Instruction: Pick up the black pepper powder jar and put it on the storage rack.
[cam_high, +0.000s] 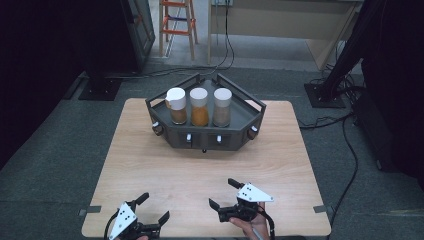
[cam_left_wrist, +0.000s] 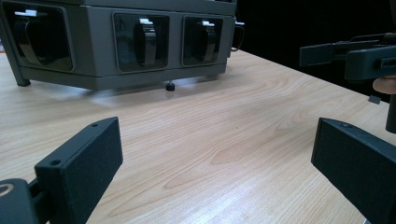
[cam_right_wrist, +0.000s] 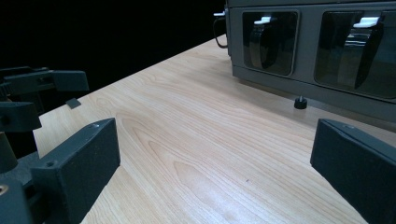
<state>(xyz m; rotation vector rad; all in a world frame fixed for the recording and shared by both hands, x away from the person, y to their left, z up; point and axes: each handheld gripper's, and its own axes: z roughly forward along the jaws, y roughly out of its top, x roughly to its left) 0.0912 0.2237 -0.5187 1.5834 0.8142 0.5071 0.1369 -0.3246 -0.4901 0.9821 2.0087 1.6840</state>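
Both grippers wait at the near edge of the desk (cam_high: 150, 165), left gripper (cam_high: 151, 209) and right gripper (cam_high: 225, 194) with fingers spread and empty, facing the rack (cam_high: 235, 134) holding three jars (cam_high: 199, 106) at the far side, well apart.

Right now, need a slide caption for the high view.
Both open grippers, left and right, wait short of a grey rack holding three spice jars.
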